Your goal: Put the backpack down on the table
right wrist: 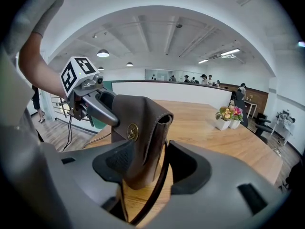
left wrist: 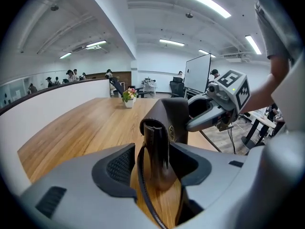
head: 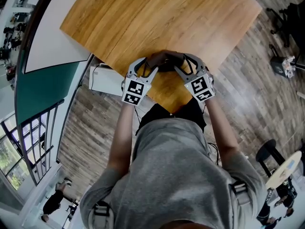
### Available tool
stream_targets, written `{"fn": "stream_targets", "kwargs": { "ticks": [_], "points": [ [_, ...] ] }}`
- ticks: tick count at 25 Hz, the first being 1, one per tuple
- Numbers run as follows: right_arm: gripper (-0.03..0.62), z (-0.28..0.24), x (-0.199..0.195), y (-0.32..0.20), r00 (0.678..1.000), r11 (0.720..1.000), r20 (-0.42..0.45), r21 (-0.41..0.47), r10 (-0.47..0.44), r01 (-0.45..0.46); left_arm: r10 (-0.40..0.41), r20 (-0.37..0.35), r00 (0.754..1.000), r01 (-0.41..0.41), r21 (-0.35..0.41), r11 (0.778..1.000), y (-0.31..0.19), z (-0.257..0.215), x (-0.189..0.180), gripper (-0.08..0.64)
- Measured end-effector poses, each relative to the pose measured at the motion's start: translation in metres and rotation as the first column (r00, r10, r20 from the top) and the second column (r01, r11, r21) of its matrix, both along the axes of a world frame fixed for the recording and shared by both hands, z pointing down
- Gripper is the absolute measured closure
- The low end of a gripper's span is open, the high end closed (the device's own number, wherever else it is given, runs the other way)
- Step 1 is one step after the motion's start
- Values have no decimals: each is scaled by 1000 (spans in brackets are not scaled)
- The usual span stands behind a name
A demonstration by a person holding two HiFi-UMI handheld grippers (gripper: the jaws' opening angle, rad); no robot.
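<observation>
At the near edge of the wooden counter (head: 143,18), bracketing a small brown leather backpack (head: 164,61) from both sides. Standing it upright, base on the wood. Holding the left tongs (head: 151,67) spread wide, released, leather between the pads without pressure. Holding the right tongs (head: 181,63) equally wide, released too, bag close against one pad. Trailing a dark strap (left wrist: 143,190) down between the jaws.

The person wears a grey short-sleeved T-shirt (head: 171,175) and a black lower garment (head: 164,114). Grey straps (head: 240,191) with dark buckles cross both shoulders. The left gripper (head: 148,67) and right gripper (head: 183,64) have light-grey moulded shells and black textured pads (left wrist: 119,166). Each carries a cube (head: 134,91) with black-and-white square markers. A thin black cable (left wrist: 232,138) hangs below the right gripper.
</observation>
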State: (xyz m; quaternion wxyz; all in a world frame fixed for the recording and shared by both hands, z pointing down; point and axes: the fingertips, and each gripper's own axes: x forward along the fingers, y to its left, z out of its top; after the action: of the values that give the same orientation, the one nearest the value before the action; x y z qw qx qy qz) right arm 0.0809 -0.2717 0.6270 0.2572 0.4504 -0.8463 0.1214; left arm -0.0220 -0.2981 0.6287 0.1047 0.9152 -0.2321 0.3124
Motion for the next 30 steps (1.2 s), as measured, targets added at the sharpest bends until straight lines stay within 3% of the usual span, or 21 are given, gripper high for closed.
{"fn": "stream_targets", "kwargs": {
  "ticks": [18, 30],
  "points": [
    [365, -24, 15, 39, 995, 995, -16, 10, 96, -96, -7, -39, 999, 9, 43, 999, 20, -31, -17, 336],
    [516, -24, 7, 90, 994, 994, -25, -29, 106, -107, 3, -60, 998, 0, 46, 999, 57, -39, -31, 337]
  ]
}}
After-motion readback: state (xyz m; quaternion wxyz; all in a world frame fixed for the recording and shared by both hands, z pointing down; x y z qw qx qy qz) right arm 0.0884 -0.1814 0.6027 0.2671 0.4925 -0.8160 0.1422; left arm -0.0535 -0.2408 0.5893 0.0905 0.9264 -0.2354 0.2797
